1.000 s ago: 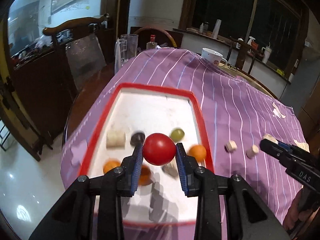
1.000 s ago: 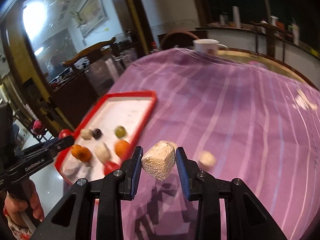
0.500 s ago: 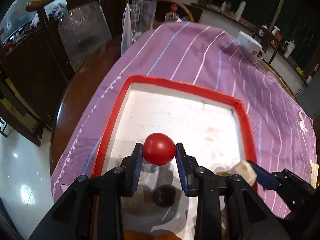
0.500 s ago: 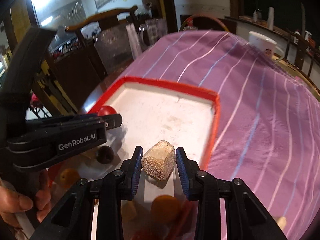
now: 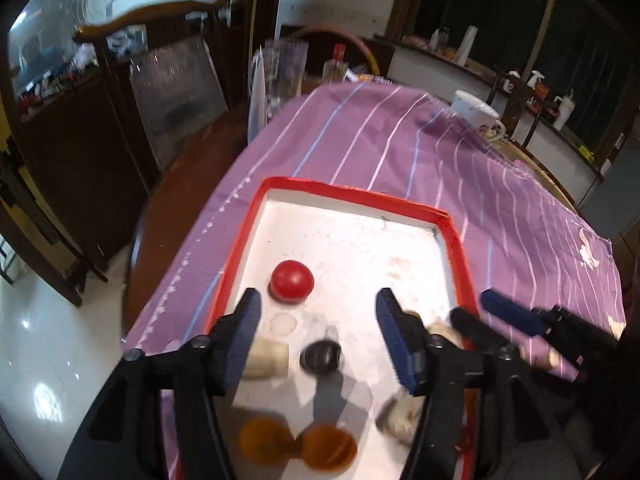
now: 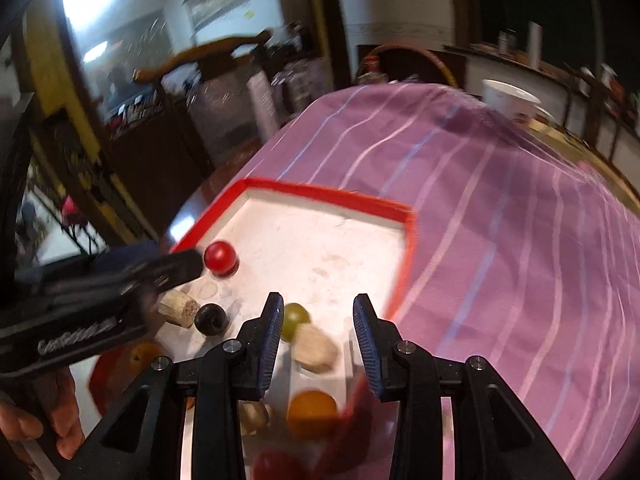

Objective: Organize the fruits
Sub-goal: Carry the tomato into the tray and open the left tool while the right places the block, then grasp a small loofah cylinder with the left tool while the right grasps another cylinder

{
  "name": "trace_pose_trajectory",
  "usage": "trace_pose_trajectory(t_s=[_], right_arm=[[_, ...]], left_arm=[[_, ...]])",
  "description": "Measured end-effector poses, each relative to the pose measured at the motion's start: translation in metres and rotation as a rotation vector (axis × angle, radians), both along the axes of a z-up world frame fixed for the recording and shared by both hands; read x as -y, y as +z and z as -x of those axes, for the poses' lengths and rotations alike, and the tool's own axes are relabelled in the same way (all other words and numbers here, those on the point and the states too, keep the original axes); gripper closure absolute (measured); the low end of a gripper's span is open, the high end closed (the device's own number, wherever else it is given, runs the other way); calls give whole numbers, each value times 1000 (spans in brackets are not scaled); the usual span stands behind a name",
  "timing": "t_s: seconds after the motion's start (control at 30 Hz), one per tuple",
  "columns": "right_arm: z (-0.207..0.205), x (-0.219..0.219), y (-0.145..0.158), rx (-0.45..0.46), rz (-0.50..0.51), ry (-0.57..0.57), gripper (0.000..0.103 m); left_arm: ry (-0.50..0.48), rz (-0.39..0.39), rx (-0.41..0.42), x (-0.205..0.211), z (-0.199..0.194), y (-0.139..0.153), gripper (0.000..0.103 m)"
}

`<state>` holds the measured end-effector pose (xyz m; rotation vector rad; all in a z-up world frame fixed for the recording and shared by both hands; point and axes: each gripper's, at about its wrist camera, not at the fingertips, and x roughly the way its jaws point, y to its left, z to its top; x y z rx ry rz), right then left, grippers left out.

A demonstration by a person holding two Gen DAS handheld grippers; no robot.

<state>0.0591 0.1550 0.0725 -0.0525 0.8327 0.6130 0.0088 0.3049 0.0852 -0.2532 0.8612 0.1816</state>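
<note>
A white tray with a red rim point(image 5: 352, 194) point(image 6: 320, 192) lies on the purple striped cloth. A red tomato point(image 5: 291, 280) point(image 6: 219, 257) rests in the tray, just ahead of my left gripper point(image 5: 316, 316), which is open and empty. My right gripper point(image 6: 316, 316) is open and empty over the tray; a pale beige fruit piece point(image 6: 314, 346) lies on the tray between its fingers. A dark plum point(image 5: 321, 356) point(image 6: 210, 319), a green grape point(image 6: 294, 317), orange fruits point(image 5: 328, 446) point(image 6: 311, 408) and another beige piece point(image 5: 266, 358) lie in the tray.
A white mug point(image 5: 476, 114) point(image 6: 510, 98) stands at the far end of the table. Clear glassware point(image 5: 278, 76) stands at the far left edge. A wooden chair point(image 5: 176, 92) is beside the table on the left. Bare purple cloth point(image 6: 520, 240) lies right of the tray.
Both grippers have opened. The tomato left my left gripper and now sits in the tray; the beige piece left my right gripper and lies in the tray. Both grippers pulled back a little.
</note>
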Motion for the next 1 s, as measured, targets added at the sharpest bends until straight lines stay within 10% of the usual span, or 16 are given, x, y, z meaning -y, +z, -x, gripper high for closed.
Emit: trace_pose_trajectory(t_s=[0.53, 1.0], right_arm=[[110, 180, 11, -24, -193, -319, 61], [134, 212, -3, -64, -239, -352, 60]], left_arm=[[-89, -151, 170, 146, 120, 26, 26], [-146, -234, 154, 192, 138, 25, 25]])
